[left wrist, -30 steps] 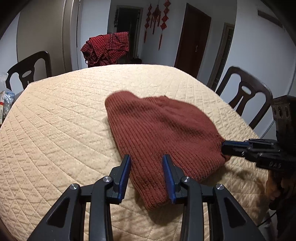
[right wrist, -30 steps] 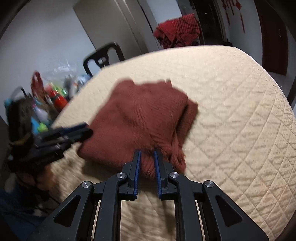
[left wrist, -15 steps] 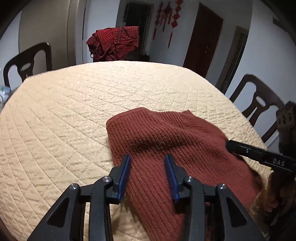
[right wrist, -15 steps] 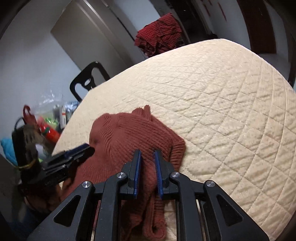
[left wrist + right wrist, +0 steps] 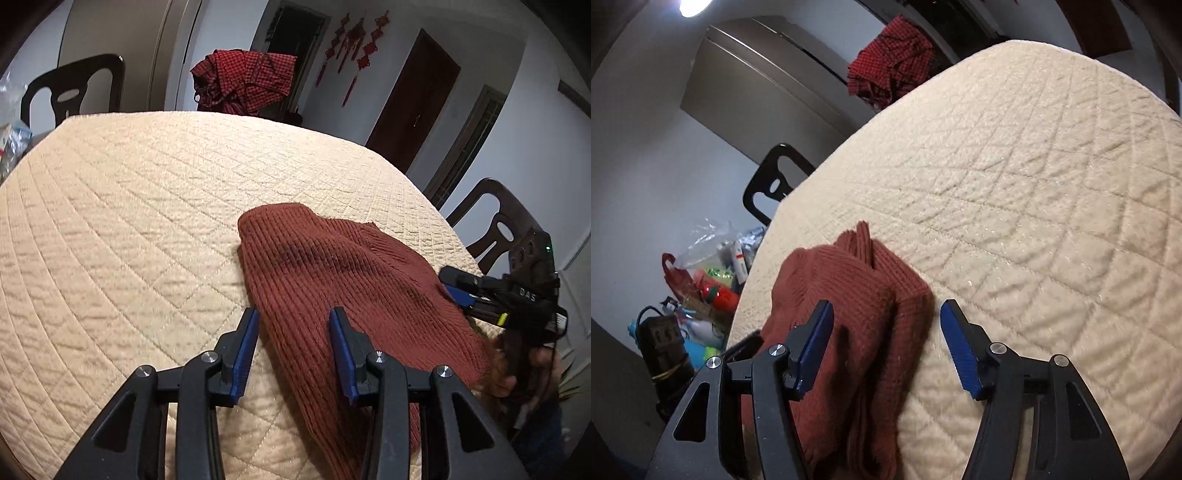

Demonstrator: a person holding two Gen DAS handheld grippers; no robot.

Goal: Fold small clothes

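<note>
**A:** The rust knit garment (image 5: 343, 280) is lying at the near right part of the quilted table (image 5: 122, 206), and its lower end is spilling over the near edge toward you. Are you reading its long axis?

**B:** It is running from the rounded far-left corner down toward the near right, so it is pointing diagonally away from you and leftward. Which tool is sitting closer?

**A:** Both are nearly on it. Your left gripper (image 5: 293, 343) is straddling the garment's left border, jaws standing wide with cloth between them but nothing pinched. Your right gripper (image 5: 884, 343) is also gaping wide, hovering over the right-hand folded edge of the garment (image 5: 857, 295), with one blue pad above the knit and the other above bare quilt.

**B:** So the next move is depending on that right edge?

**A:** I'm judging so. The bunched ridge is lying just ahead of your right gripper, running along the fingers rather than across them, so you are probably needing to come at it from the side.

**B:** And beyond?

**A:** A red checked cloth (image 5: 243, 81) is hanging over a chair past the far rim, well apart.
</note>
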